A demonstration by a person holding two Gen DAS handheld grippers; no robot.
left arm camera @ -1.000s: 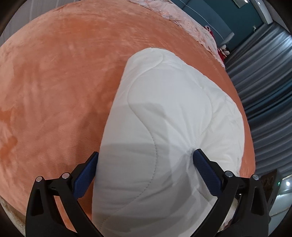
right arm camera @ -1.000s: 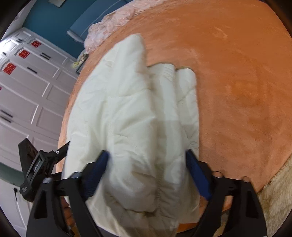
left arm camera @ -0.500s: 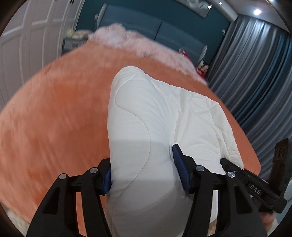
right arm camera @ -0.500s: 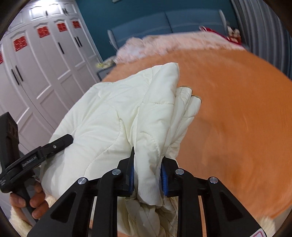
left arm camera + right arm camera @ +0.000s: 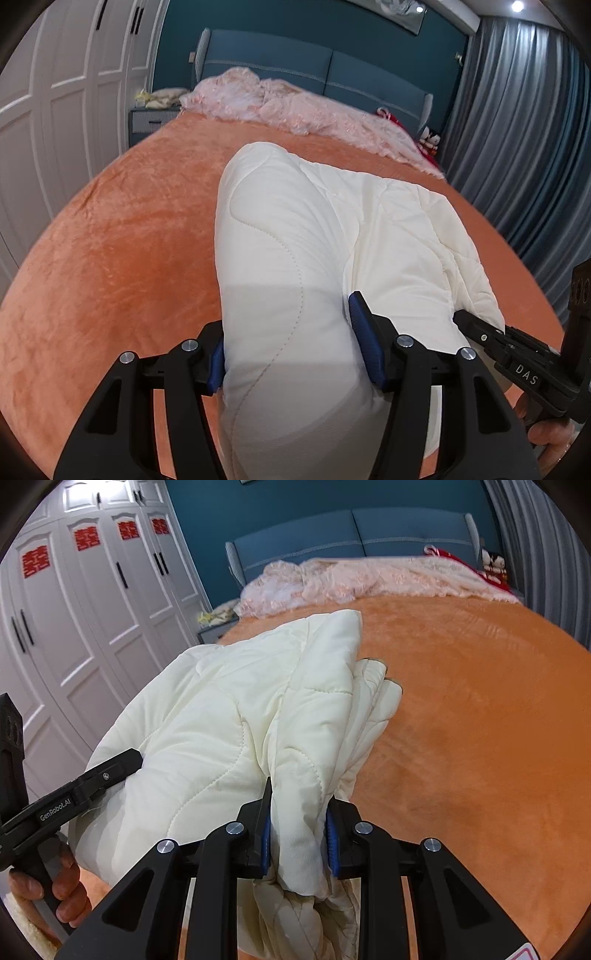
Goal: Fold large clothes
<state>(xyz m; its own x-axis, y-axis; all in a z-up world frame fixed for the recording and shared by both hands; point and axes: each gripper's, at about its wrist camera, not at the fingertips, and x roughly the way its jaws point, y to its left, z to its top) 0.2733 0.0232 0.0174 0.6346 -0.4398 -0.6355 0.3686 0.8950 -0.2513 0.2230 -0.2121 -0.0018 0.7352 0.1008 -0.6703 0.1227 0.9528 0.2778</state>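
Item: white quilted garment [image 5: 295,236], bulky, partly folded, lying on orange bedspread [image 5: 122,236]; long axis runs away from both grippers toward headboard [image 5: 314,70]. Near end raised, gripped at both corners. Left gripper [image 5: 291,354]: blue pads clamped on thick folded edge. Right gripper [image 5: 297,834]: jaws pinched on bunched layers. Both equally near; far end rests ahead on the bedspread

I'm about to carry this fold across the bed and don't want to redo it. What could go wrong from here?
The right tongs pinch only a narrow bunched ridge of the quilt, so it may slip out. The left tongs clamp a thick puffy roll, which could squeeze free. The far end still rests on the orange blanket and may drag and unfold.
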